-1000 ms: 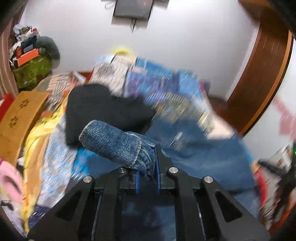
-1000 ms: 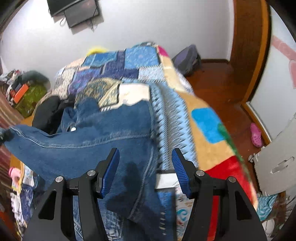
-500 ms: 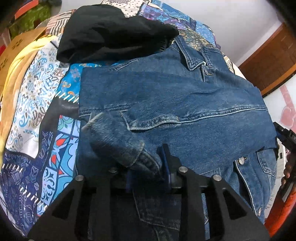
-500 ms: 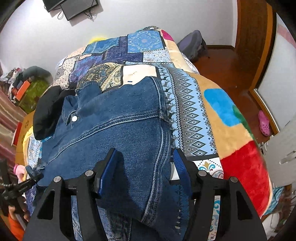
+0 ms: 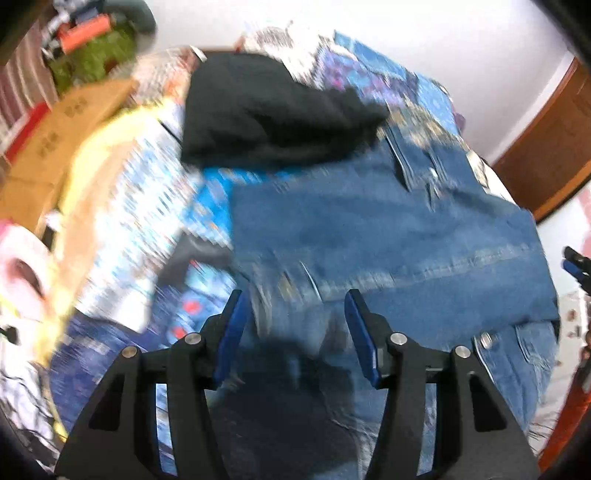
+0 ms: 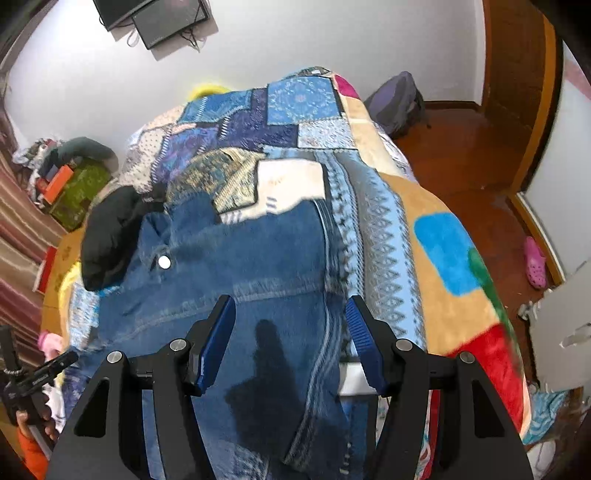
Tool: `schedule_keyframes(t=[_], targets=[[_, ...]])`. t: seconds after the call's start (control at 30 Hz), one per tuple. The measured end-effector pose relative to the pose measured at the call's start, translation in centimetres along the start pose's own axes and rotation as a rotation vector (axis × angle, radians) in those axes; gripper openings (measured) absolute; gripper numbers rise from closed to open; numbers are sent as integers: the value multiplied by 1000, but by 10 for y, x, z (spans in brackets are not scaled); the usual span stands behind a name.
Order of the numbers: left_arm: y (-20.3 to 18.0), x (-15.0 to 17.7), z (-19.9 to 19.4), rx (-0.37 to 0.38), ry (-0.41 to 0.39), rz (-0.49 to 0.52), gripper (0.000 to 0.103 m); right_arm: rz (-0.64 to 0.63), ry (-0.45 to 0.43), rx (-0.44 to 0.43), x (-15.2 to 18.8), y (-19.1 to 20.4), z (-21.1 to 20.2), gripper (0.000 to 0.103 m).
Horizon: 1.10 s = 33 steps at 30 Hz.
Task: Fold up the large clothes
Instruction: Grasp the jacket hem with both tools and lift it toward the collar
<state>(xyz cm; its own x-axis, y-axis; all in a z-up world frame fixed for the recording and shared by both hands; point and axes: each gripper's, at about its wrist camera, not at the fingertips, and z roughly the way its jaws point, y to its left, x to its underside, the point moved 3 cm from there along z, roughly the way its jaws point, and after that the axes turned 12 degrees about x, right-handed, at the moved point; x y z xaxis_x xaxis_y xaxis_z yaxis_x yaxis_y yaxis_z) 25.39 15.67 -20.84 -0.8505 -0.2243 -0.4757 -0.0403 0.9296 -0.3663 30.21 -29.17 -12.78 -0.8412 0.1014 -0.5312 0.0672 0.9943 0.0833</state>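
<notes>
While both grippers hung above the bed, neither had hold of anything: the left gripper (image 5: 293,328) had its blue pads spread wide over the near part of the denim jacket (image 5: 388,236), and the right gripper (image 6: 290,339) was spread just as wide over the same jacket (image 6: 236,280).

The jacket lay flat on the patchwork blanket (image 6: 280,122), collar toward the far wall, its metal button (image 6: 164,262) showing near the collar. In the right wrist view its right edge ran beside a band of blue zigzag pattern, and beyond that the blanket stretched bare to the bed's side, with orange, blue and red patches. On the other side a black garment (image 5: 266,118) lay bunched against the jacket's collar; the left wrist view was blurred there.

Past the bed's right side lay a wooden floor (image 6: 458,155), with a dark backpack (image 6: 397,101) against the white wall and a pink shoe (image 6: 535,262) near a door frame. A dark screen (image 6: 162,18) hung on the wall. A cluttered green box (image 6: 79,192) stood beside the bed's far left corner.
</notes>
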Motion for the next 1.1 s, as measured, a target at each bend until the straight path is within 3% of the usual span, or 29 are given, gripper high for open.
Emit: schedule_keyframes(t=[0.2,0.47,0.6,0.67,1.1], targets=[[26,-30,-5,-2,-43,-48,54,20,18,-29,-20,-7,15,58],[62,-28,58,149,107,-189,54,70,203,-118,-14,-17,70,58],[78,-24,85,154,143,-243,54,112,247,-187,-12,-22,81,58],[86,-23,98,108,163,-255,54,104,249,-202,-15,-21,82,58],[90,-42,123,215,110,-291,54,23,242,-254,-28,12,113,61]])
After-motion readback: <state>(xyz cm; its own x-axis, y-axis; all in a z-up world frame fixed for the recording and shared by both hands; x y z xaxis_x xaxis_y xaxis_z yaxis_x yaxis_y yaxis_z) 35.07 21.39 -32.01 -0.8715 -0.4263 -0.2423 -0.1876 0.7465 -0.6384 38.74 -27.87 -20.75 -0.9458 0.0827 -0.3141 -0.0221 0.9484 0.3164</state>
